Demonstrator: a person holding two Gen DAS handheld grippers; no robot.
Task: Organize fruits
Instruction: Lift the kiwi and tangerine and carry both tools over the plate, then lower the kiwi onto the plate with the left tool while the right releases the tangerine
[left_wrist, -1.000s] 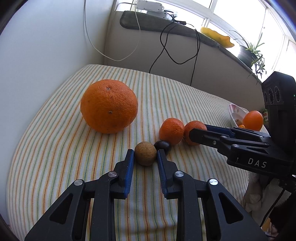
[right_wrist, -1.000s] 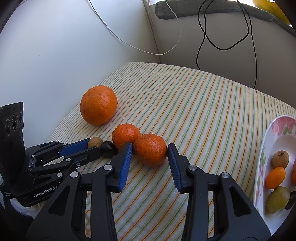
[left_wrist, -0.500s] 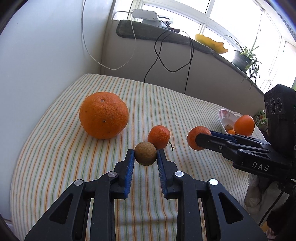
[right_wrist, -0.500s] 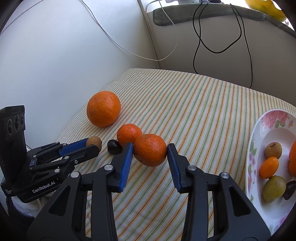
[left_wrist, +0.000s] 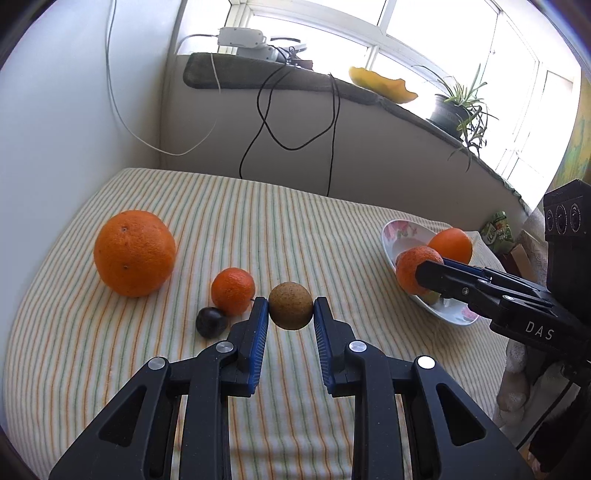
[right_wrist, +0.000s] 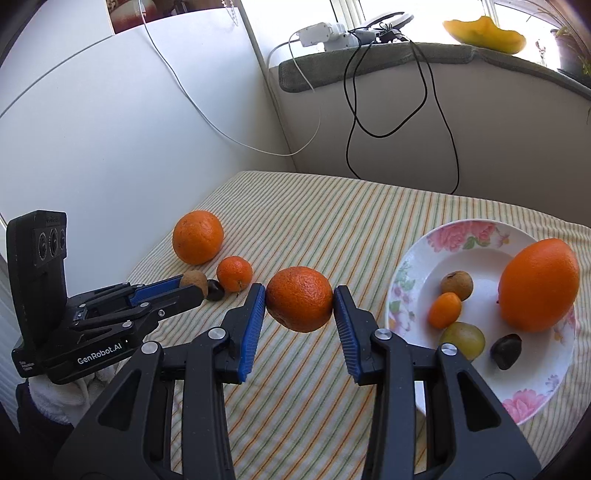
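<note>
My left gripper (left_wrist: 290, 308) is shut on a small brown round fruit (left_wrist: 290, 305) and holds it above the striped cloth (left_wrist: 295, 229). My right gripper (right_wrist: 299, 297) is shut on a mandarin (right_wrist: 299, 298), lifted off the cloth just left of the flowered plate (right_wrist: 476, 236). On the cloth lie a large orange (left_wrist: 135, 253), a smaller mandarin (left_wrist: 233, 291) and a dark plum-like fruit (left_wrist: 211, 321). The plate holds a big orange (right_wrist: 537, 284), a brown fruit (right_wrist: 456, 285), a kumquat (right_wrist: 444, 310), a green fruit (right_wrist: 463, 338) and a dark fruit (right_wrist: 506, 350).
A white wall runs along the cloth's left side, a padded ledge with hanging black cables (left_wrist: 291, 110) behind it. A potted plant (left_wrist: 458, 107) and a yellow dish (left_wrist: 382, 86) sit on the sill. A green packet (left_wrist: 498, 230) lies beyond the plate.
Both grippers have lifted their fruits off the cloth and carried them right, toward the plate. The dark fruit and smaller mandarin stay on the cloth.
</note>
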